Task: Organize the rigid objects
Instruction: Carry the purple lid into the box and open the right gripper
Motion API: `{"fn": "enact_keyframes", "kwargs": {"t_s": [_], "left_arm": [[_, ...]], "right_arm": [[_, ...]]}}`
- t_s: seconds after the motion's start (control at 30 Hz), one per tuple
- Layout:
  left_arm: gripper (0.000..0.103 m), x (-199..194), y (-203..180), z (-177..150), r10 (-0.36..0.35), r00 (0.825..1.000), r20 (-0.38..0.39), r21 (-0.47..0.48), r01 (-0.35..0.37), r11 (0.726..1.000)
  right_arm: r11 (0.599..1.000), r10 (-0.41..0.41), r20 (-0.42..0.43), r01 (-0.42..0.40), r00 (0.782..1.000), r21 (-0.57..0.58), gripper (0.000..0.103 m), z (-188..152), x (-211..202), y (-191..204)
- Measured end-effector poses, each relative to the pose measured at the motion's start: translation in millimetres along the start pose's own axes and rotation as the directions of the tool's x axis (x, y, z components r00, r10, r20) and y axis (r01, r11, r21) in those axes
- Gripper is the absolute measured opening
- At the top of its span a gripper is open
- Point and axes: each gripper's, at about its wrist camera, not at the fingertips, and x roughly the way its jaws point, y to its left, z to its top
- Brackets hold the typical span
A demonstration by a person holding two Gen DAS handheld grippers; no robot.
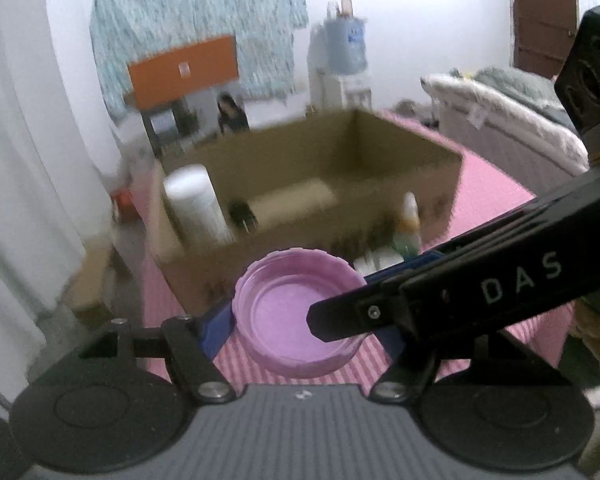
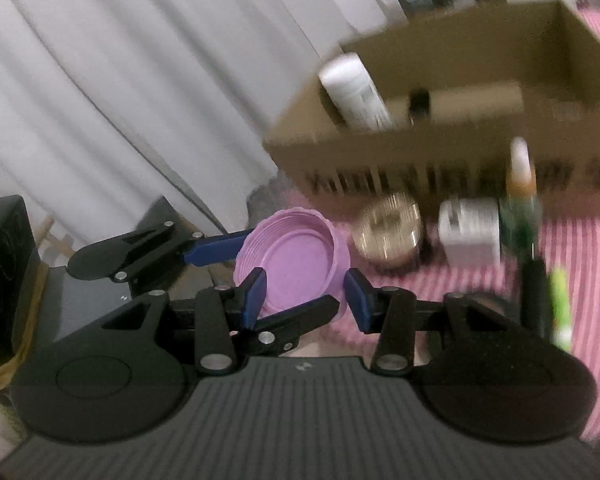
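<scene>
1. We have the purple lid [image 1: 276,312] clear of the pink-striped surface [image 1: 492,192]. It hangs open side up over the near part, toward the left edge and just short of the cardboard box [image 1: 448,184].
2. The left hand-held gripper [image 1: 300,332] clamps the lid across its full width, one blue finger on each side of the rim.
3. The right hand-held gripper [image 2: 306,294] has one finger inside the lid and the other against the outer wall. We cannot tell whether its pads press on that wall or only stand beside it.
4. We judge the step in hand to be carrying the lid into the box. To do it well we keep the lid level and let one gripper bear it, so the two do not pull against each other.
5. We should carry it over the near wall of the box with room to spare, since the gold tin [image 2: 388,232], white plug adaptor [image 2: 470,232] and dropper bottle [image 2: 520,184] stand just before that wall.
6. Inside, we aim for the bare floor toward the right. The white bottle [image 1: 198,208] and a small dark bottle [image 1: 242,214] fill the left corner.
7. We free the lid only when it is low in the box.
8. Writing: "DAS" reads clearly in pale letters on the right gripper's finger in the left wrist view.
9. The dark print along the front of the box and the print on the white bottle are too blurred to read.
</scene>
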Motion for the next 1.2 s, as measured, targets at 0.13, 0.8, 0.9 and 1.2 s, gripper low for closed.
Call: {"fn": "enact_keyframes", "kwargs": {"t_s": [0.13, 0.8, 0.9, 1.2], "left_arm": [[0.075, 1.8, 9.8, 37.9, 0.028, 0.998, 0.053, 0.008, -0.029, 1.0], [0.075, 161.9, 84.6, 94.8, -0.127, 0.922, -0.367, -0.196, 0.056, 0.979], [0.075, 166.8, 83.1, 94.0, -0.094, 0.914, -0.395, -0.155, 0.035, 0.987], [0.077, 170.9, 82.3, 97.1, -0.091, 0.903, -0.419, -0.139, 0.035, 0.99]], "right_arm": [[0.999, 0.013, 0.047, -0.011, 0.999, -0.051, 0.045, 43.7, -8.6, 3.2], [0.98, 0.057, -0.345, 0.014, 0.937, 0.2, 0.047, 168.7, 109.7, -96.0], [0.974, 0.074, -0.39, 0.017, 0.918, 0.226, 0.047, 165.8, 123.0, -101.1], [0.956, 0.109, -0.473, 0.038, 0.875, 0.29, 0.05, 159.9, 162.0, -109.9]]}}
